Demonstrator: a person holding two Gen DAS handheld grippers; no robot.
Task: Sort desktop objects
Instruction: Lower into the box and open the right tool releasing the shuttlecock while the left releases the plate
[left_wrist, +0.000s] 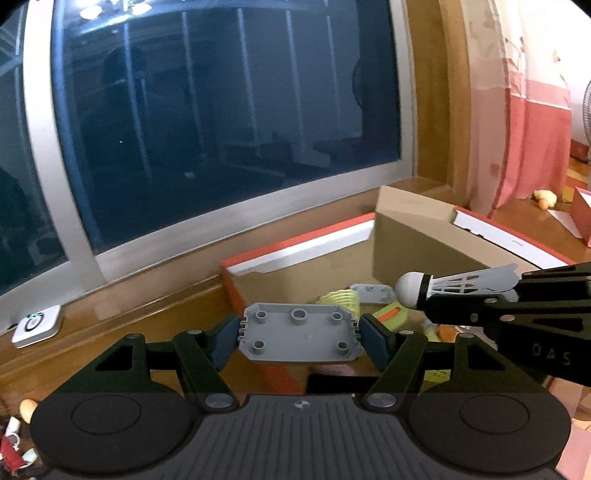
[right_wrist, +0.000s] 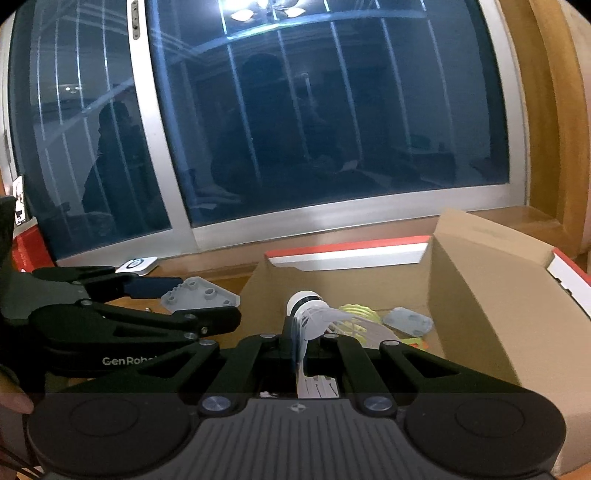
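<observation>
Over open cardboard box (left_wrist: 424, 236) by dark window (left_wrist: 221, 129): left gripper (left_wrist: 299, 334), fingers clamped on edges of grey studded plate (left_wrist: 300, 338); right gripper (right_wrist: 295, 339), fingers closed on skirt of white shuttlecock (right_wrist: 314, 314), cork end forward. Inside box: second grey plate (right_wrist: 408, 321), yellow ridged item (right_wrist: 356, 314), green-orange toy (left_wrist: 391, 314).

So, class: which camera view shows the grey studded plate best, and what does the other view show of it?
The left wrist view: the grey studded plate faces the camera flat between the left gripper pads, its round studs visible. The right wrist view shows the plate only obliquely at the left, partly hidden by that gripper's finger.
</observation>
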